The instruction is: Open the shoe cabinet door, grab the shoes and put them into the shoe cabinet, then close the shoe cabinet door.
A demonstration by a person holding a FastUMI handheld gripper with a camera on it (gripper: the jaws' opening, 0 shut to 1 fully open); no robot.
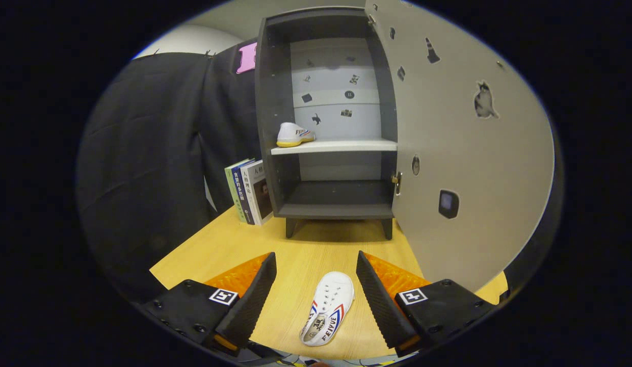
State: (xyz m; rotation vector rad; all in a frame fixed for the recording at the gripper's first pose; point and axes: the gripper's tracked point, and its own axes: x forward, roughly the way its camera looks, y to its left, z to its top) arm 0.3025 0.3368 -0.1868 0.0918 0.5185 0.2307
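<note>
Booth wall: dark cloth, hanging left of everything, behind the table's left edge.
Books: three, upright on the table, leaning against the cabinet's left side.
Table: light wood top, carrying books, cabinet and the loose shoe.
Left finger: angled inward over the table, left of the loose shoe, not touching it.
Shoe on the shelf: white with a yellow sole, resting at the left end of the pale middle shelf, inside the cabinet.
Shoe cabinet: dark, upright on short legs, beyond the fingers; lower compartment bare, stickers on the pale back panel.
Gripper: wide open, gripping nothing; shoe lying in the gap between the two fingers.
Shoe on the table: white, red and blue stripes on the side, flat on the wood between the fingers, toe pointing toward the cabinet, heel nearest the camera.
Right finger: angled inward, just right of the loose shoe, a sliver of table between them.
Cabinet door: pale, swung fully open to the right, hinged on the cabinet's right side, dotted with small stickers.
</note>
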